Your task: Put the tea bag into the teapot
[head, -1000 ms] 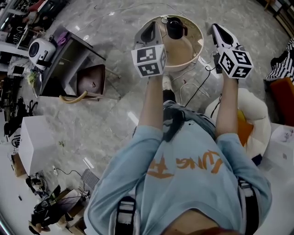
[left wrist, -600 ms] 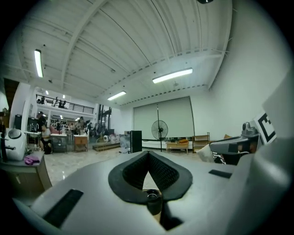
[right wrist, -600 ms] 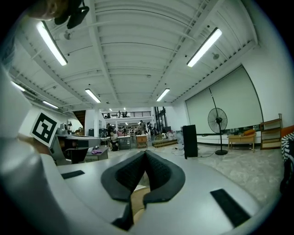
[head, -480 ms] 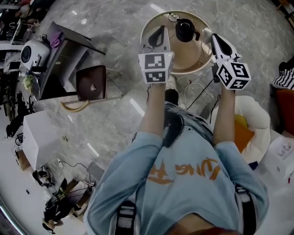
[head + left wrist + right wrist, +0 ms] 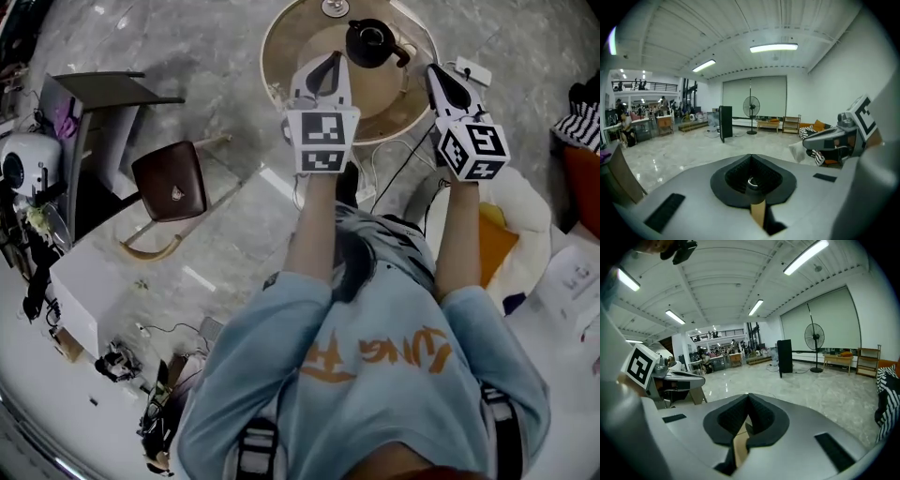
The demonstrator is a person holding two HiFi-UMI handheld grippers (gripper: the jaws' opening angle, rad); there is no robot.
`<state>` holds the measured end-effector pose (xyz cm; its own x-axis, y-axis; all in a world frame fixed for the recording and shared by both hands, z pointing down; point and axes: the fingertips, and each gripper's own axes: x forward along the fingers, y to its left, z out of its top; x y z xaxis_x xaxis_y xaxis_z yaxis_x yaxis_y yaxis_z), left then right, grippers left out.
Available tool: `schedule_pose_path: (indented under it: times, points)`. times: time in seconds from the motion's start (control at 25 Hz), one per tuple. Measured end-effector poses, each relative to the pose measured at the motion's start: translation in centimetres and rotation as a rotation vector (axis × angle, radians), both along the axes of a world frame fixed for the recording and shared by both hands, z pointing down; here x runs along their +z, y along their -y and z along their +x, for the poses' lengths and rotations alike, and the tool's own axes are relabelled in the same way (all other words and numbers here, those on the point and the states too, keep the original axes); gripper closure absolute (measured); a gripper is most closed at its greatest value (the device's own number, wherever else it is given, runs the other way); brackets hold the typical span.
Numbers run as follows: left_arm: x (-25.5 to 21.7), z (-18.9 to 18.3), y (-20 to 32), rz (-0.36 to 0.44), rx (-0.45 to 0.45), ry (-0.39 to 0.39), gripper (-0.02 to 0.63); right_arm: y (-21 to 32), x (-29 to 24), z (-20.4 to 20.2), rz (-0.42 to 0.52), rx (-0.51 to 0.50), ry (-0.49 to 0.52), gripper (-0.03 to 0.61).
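From the head camera I look steeply down on one person (image 5: pixel 375 356) in light blue, holding two grippers out ahead. Each gripper carries one marker cube: the left cube (image 5: pixel 322 139) and the right cube (image 5: pixel 473 145) sit nearest me. Just past them, the left gripper (image 5: pixel 328 64) has its two jaws pressed together with nothing between them, as its own camera shows me. The right gripper (image 5: pixel 439 80) is likewise closed at the tips and carries nothing. Both gripper cameras look out roughly level across a large hall, each catching the other gripper off to one side. One brown chair (image 5: pixel 169 178) stands on the marble floor (image 5: pixel 225 262) to the left. Beyond the jaws stands one round wooden table (image 5: pixel 281 42), and on it one black teapot (image 5: pixel 370 42), seen between the two grippers and apart from both. I cannot make out the tea bag in any view. Farthest off, across the hall, one pedestal fan (image 5: pixel 751 105) stands upright
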<state>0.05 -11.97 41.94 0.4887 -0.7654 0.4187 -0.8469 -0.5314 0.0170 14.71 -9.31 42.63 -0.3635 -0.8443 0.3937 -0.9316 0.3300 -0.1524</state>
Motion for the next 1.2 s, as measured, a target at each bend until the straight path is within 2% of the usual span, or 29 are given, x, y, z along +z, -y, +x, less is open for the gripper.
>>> schedule_pose_path:
  times: [0.12,0.48,0.84,1.2]
  points:
    - [2.3,0.0,2.5,-0.039,0.050,0.023,0.589,2.3,1.7,-0.8,-0.041,0.008,-0.035,0.566]
    - [5.4,1.4,6.6,-0.137,0.053,-0.065,0.589,6.1,3.5,-2.5,-0.120,-0.051,-0.073,0.566]
    - [10.4,2.1,8.8,-0.234,-0.033,-0.057,0.589,9.4,8.8,-3.0,-0.211,-0.186,-0.042,0.566]
    - [15.1,1.6,9.0,-0.314,-0.139,-0.081,0.589,11.3,13.2,-4.0,-0.267,-0.320,-0.088,0.566]
